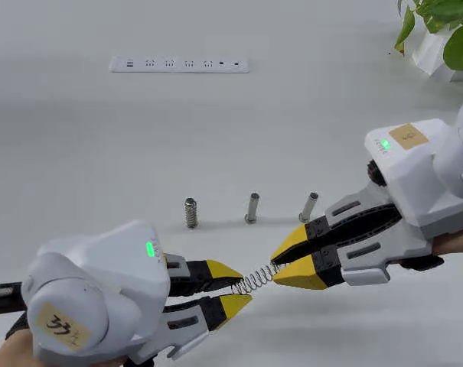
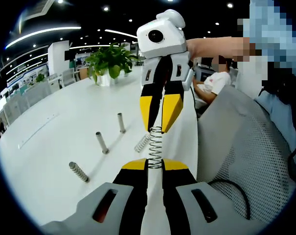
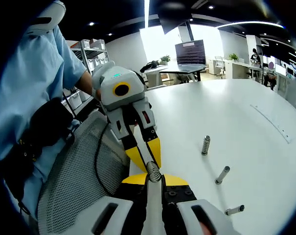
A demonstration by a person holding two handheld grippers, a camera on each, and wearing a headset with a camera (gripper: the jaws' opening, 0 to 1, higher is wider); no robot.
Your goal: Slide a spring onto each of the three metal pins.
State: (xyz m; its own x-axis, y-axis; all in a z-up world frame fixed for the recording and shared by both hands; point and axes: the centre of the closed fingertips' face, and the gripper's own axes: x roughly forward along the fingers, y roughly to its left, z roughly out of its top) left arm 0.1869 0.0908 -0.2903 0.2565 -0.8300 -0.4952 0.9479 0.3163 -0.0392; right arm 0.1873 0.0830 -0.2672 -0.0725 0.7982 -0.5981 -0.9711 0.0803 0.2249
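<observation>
Left gripper, low left in the head view, pinches one end of the spring between its yellow tips. My right gripper is clamped on the other end. The spring hangs in the air between them, above the white table. Just behind it is a row of three: the left pin carries a spring, the middle pin is bare, and the right pin is bare and leaning. A power strip lies far back, with a plant at top right.

Left gripper view: my jaws are pressed onto the near end of the spring. The right gripper comes in from the top, holding the far end. A loose spring lies on the table beside the bare pins.

Right gripper view: my jaws are closed on the spring, and the left gripper is just ahead on the other end. The three pins stand off to the right.
</observation>
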